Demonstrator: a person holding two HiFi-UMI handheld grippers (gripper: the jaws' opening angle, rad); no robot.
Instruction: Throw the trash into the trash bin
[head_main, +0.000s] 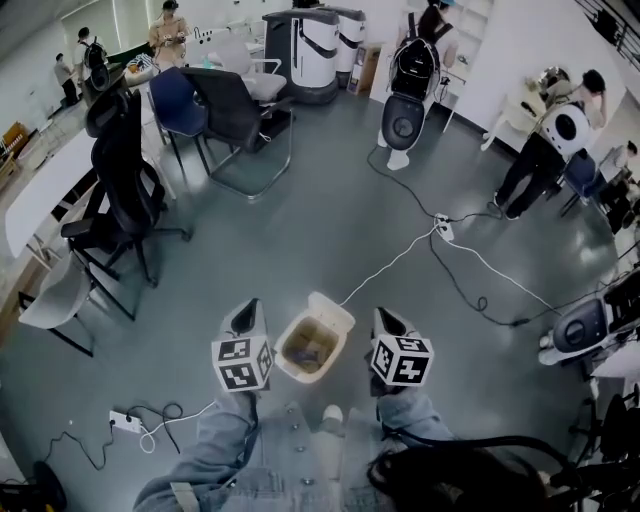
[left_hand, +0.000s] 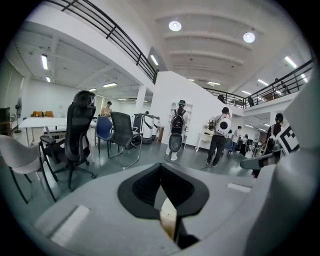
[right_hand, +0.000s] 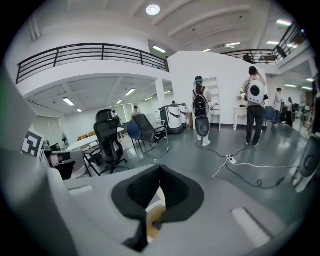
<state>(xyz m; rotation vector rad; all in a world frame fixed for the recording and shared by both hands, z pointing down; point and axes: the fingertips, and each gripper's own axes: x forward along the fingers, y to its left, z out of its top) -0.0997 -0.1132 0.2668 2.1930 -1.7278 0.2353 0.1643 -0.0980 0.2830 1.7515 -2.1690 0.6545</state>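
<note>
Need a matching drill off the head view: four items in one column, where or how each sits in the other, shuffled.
Things:
1 trash bin
2 blue chair
3 black office chair
4 white chair

Place or state:
A far, upper left
B lid up, trash inside
C left edge, lowest of the seats in the picture
D on castors, beside the white table

Pairs: 1-B, 2-A, 3-D, 4-C

The trash bin (head_main: 335, 312) is cream, brownish inside. On either side of it, the left gripper (head_main: 249, 306) and right gripper (head_main: 382, 316) are grey with black jaw pads. Each carries a cube of black-and-white square markers. The floor (head_main: 330, 220) around the bin is grey-blue. A white cable (head_main: 390, 262) runs off behind the bin. Farther back stand a black chair (head_main: 125, 180) and a blue chair (head_main: 178, 100). The sleeves (head_main: 210, 450) below the bin are faded denim blue.
</note>
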